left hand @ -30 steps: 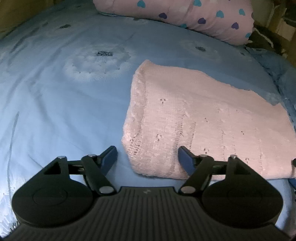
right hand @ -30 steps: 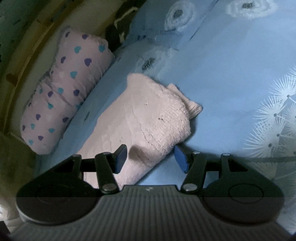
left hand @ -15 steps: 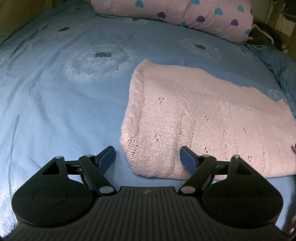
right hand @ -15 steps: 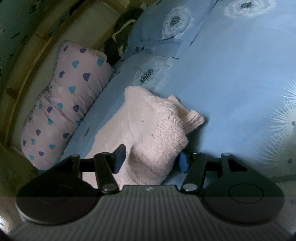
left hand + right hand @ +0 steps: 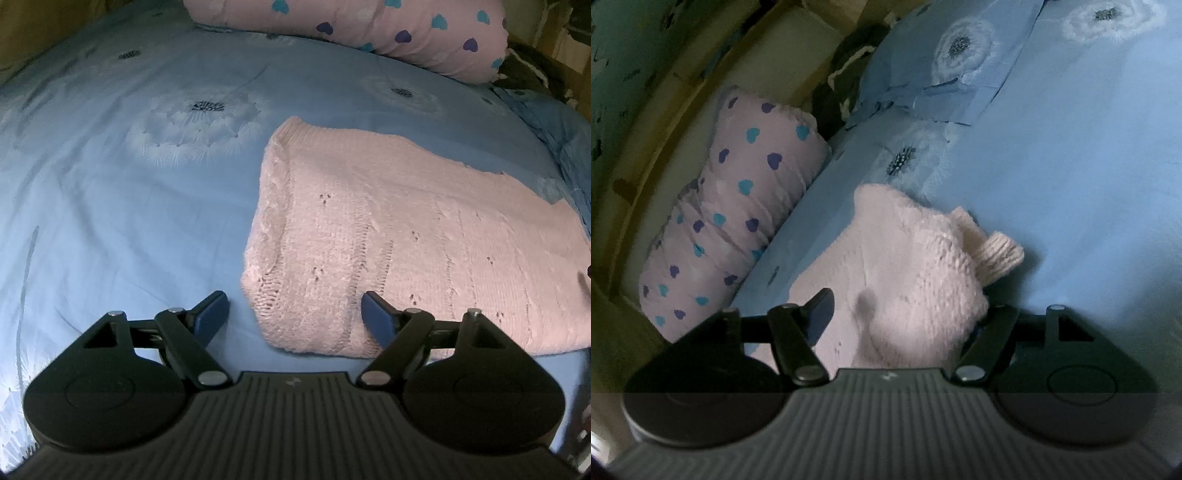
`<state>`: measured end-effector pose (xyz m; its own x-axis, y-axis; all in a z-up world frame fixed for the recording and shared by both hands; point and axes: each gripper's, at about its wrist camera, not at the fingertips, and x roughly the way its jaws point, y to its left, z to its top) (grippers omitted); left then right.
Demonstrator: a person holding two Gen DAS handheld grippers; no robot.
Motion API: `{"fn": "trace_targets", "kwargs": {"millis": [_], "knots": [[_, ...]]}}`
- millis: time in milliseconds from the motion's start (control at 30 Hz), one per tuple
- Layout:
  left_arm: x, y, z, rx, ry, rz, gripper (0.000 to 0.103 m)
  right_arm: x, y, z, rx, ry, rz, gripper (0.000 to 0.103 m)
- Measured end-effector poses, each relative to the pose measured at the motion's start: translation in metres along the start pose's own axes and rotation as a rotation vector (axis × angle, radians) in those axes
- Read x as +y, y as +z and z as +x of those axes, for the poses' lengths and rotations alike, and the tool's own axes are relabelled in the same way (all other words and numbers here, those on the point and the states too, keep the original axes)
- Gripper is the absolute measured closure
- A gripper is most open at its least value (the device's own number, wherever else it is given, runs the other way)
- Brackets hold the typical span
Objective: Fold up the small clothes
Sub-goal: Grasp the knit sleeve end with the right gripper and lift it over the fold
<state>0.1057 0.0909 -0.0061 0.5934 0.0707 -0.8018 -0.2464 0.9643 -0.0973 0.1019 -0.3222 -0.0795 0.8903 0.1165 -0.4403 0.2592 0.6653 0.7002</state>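
Pale pink knitted sweater (image 5: 399, 236) folded into a rough rectangle, lying flat on the blue dandelion-print bedsheet (image 5: 122, 206), toward the bed's head edge near the heart-print pillow (image 5: 369, 29). Cable ribbing along its rounded fold, small eyelet holes across the top layer, ribbed cuff (image 5: 997, 254) poking out at one corner. Left gripper (image 5: 293, 314) spread wide, straddling the near corner without clamping. Right gripper (image 5: 905, 314) also spread, knit bunched between its fingers; far finger hidden behind fabric, so contact possibly there but unclear.
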Motion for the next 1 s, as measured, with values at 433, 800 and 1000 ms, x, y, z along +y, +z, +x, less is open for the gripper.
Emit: {"fn": "trace_targets", "kwargs": {"millis": [433,800,1000], "knots": [[-0.001,0.000,0.001,-0.001,0.006,0.006,0.019,-0.005,-0.001,-0.002,-0.021,-0.042,-0.008,0.063],[-0.001,0.002,0.000,0.001,0.004,-0.003,0.019,0.010,0.001,-0.008,-0.036,-0.017,-0.088,0.073],[0.004,0.005,-0.009,-0.026,0.009,-0.013,0.019,0.031,0.005,-0.015,-0.047,0.018,-0.182,0.074]]}}
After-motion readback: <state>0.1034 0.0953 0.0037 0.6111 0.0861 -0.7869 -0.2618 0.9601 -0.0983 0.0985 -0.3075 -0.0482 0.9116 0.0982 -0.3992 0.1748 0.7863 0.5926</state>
